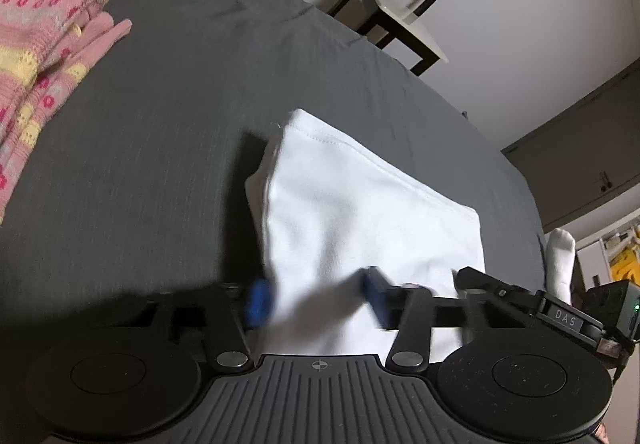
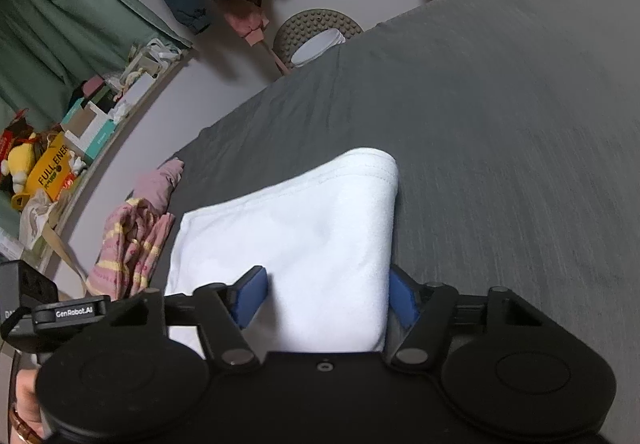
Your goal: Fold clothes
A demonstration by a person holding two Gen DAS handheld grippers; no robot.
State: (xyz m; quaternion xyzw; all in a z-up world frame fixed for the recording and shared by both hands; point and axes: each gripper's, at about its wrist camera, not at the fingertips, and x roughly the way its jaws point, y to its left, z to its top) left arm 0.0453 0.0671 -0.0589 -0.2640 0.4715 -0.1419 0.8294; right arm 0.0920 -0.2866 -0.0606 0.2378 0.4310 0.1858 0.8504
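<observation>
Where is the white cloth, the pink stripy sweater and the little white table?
white cloth (image 2: 320, 240), right wrist view, middle of its top layer.
pink stripy sweater (image 1: 44, 27), left wrist view, its knitted body.
little white table (image 1: 416, 23), left wrist view, its tabletop.

A black module (image 1: 566, 318) beside the left tool reads "DAS"; a black bar (image 2: 72, 312) by the right tool reads "GenRobot.AI"; a yellow bag (image 2: 50, 167) shows "FULL ENER".

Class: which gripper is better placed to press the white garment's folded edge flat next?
Right, probably. The right gripper sits open astride the white garment at its folded edge; the left gripper is motion-blurred.
</observation>
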